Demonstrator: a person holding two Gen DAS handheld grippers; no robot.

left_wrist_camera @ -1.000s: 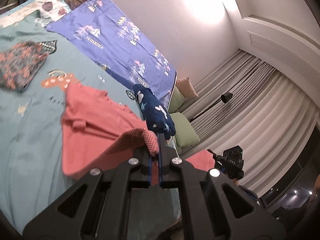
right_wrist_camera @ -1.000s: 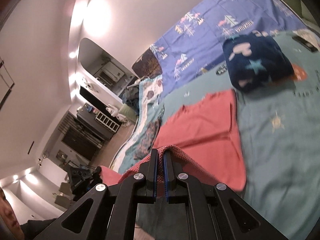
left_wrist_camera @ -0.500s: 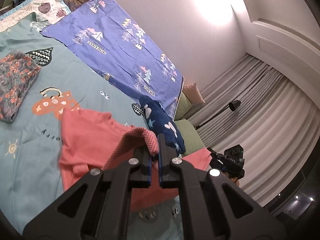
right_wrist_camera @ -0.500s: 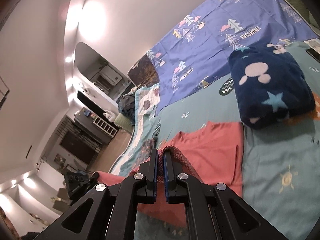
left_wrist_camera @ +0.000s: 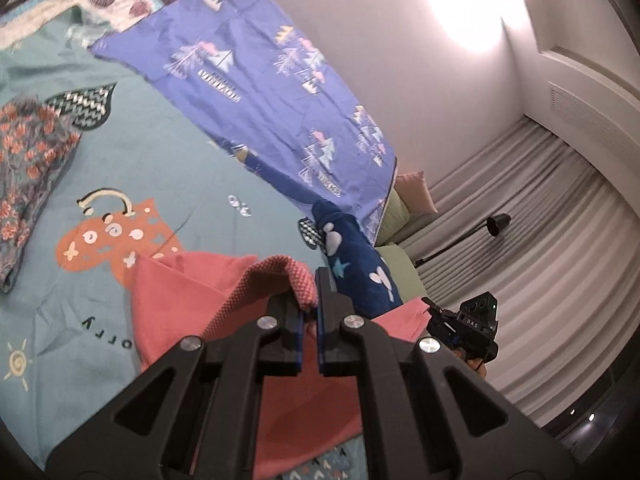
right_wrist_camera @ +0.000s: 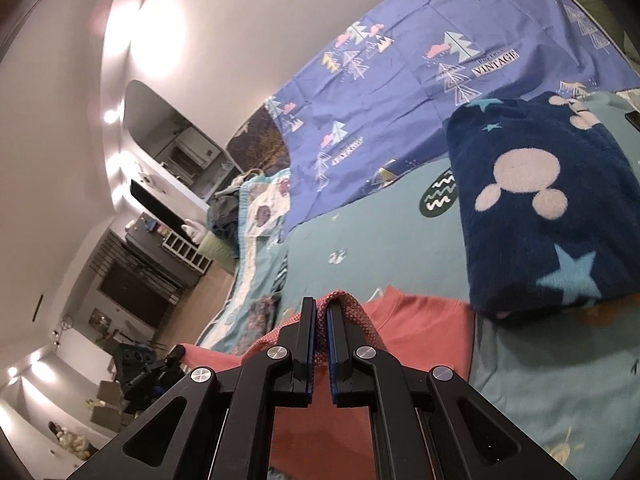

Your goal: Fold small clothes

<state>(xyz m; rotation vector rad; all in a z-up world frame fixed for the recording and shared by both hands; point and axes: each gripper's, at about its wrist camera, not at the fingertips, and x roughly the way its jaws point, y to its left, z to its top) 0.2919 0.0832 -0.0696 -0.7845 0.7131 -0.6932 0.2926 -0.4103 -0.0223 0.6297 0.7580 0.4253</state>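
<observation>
Bedspread (left_wrist_camera: 168, 168), navy blanket (right_wrist_camera: 540, 208) beside red garment (right_wrist_camera: 424, 332)

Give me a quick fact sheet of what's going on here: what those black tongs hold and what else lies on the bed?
Place: a bed with a teal patterned cover
Held item: coral-pink garment, one edge lifted
Left tongs: shut on the garment's edge
Right tongs: shut on another part of that edge
Nearby: folded navy fleece with stars, lying just past the garment
Also on bed: purple tree-print sheet; floral cloth off to the side
Fold: not finished
</observation>
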